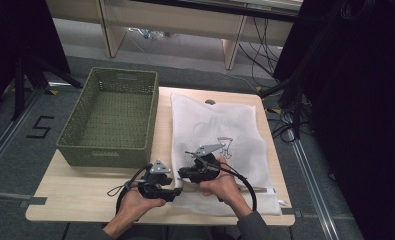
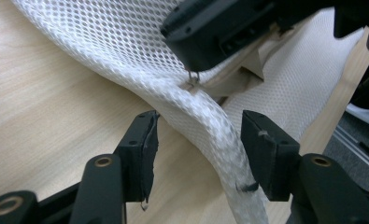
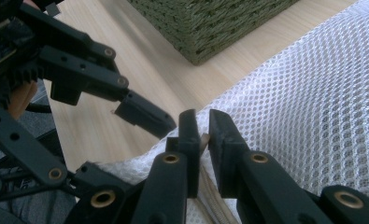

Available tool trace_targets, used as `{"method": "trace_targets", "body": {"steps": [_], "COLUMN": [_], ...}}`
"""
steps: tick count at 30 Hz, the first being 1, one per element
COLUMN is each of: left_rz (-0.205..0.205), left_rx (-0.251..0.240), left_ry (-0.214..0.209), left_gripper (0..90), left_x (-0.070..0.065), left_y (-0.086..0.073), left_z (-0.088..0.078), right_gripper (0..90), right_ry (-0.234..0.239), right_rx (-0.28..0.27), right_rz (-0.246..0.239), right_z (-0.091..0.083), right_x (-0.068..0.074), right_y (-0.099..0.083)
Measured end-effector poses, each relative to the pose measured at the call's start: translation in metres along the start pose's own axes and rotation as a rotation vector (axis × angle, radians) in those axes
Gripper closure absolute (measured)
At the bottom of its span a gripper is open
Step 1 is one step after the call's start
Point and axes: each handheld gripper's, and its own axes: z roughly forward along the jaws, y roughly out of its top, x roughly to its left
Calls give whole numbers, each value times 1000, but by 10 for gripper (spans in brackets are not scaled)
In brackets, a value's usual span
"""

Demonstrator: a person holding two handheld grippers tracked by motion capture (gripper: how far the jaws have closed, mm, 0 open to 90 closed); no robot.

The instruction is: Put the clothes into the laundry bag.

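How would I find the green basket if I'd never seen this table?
Look at the wooden table and go to its far left part. The green basket sits there beside the white mesh bag. It is the one deep, woven, open-topped box, and nothing shows inside.

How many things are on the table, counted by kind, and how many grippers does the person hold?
Green woven basket: 1
White mesh bag: 1
Handheld grippers: 2, the left gripper and the right gripper
Total: 4
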Motion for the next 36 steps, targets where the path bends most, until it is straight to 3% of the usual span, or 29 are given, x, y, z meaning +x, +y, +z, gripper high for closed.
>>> {"method": "trace_targets", "body": {"steps": [1,2,4,5,6,7,11,14,15,16,18,21,22,23,29,31,32,33,35,36], "left_rz": [-5,-6,-4,1,-2,-5,15,32,34,39,47,52,54,55,68,67,65,64,64,63], "left_rx": [4,8,14,16,16,14,24,21,16,16,14,12,10,10,7,8,7,7,7,8], "left_ry": [-3,-6,-14,-16,-21,-28,-30,-25,-21,-19,-13,-7,-4,-4,10,7,6,6,7,4], "left_gripper": [467,472,496,527,534,553,582,704,753,770,805,820,822,824,825,825,825,825,825,825], "left_x": [0,1,0,0,0,0,0,1,1,1,0,-1,-1,-1,-3,-4,-4,-4,-4,-5], "left_y": [1,1,2,3,4,5,6,5,4,4,3,2,2,2,1,1,1,1,0,0], "left_z": [0,0,1,2,3,3,4,4,4,3,3,3,3,3,3,3,3,3,2,3], "right_gripper": [844,844,844,844,844,844,844,842,842,842,840,839,838,837,820,810,808,806,806,805], "right_ry": [-1,-6,-1,-5,-5,-4,-9,-9,-9,-10,-8,-5,-6,-2,6,12,17,10,16,15], "right_rx": [-4,6,-5,5,7,-1,-2,2,11,3,4,4,14,6,9,20,13,23,16,26], "right_rz": [-6,24,-12,27,28,1,-6,-3,21,-4,-5,-5,22,-4,7,37,9,45,26,54], "right_z": [0,-1,0,-1,-1,0,-1,-1,-1,-1,-2,-3,-3,-3,-5,-6,-5,-7,-6,-7], "right_x": [-1,2,-1,2,2,0,-1,-1,1,-1,0,-1,1,-1,-3,-1,-3,-2,-3,-2], "right_y": [0,0,0,0,0,0,0,-1,-1,-1,-1,-1,-2,-2,-4,-5,-5,-6,-6,-7]}}
